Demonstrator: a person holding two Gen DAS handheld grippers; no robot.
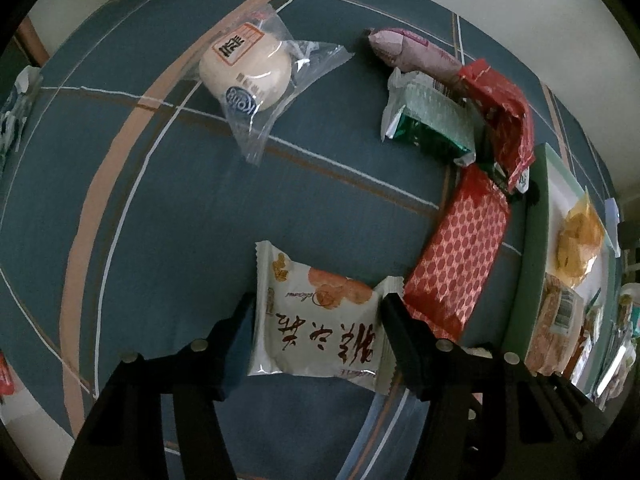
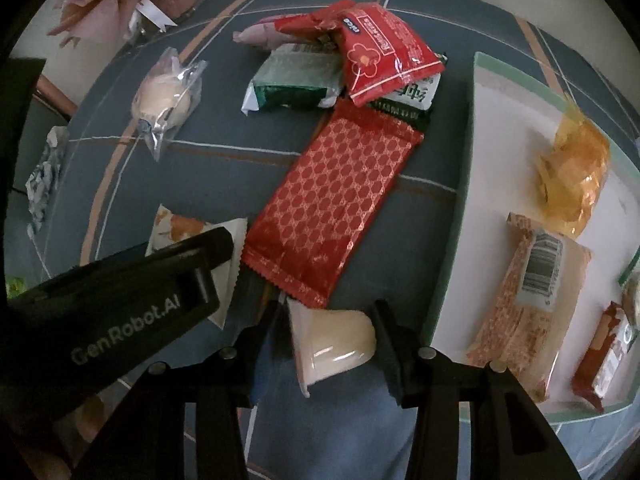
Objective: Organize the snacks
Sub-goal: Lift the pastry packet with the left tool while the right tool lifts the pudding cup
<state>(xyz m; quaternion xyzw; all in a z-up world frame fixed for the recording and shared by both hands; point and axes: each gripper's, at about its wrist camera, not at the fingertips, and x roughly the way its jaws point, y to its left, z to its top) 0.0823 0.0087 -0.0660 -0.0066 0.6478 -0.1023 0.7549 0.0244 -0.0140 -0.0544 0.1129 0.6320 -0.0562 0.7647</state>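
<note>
Right gripper jaws pinching pale snack. Left gripper jaws spread, straddling white packet. Tray at three o'clock holding four snacks; six lying loose on worktop, awaiting sorting.

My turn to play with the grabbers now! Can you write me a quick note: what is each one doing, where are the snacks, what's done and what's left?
Left gripper: closing around the white snack packet; firm grip unclear.
Right gripper: shut on a pale wrapped snack, beside the tray.
Done: the tray already holds an orange bag, a barcode packet and more.
Left on the cloth: red patterned pack, green packet, red flower packet, pink sausage, round bun.
</note>
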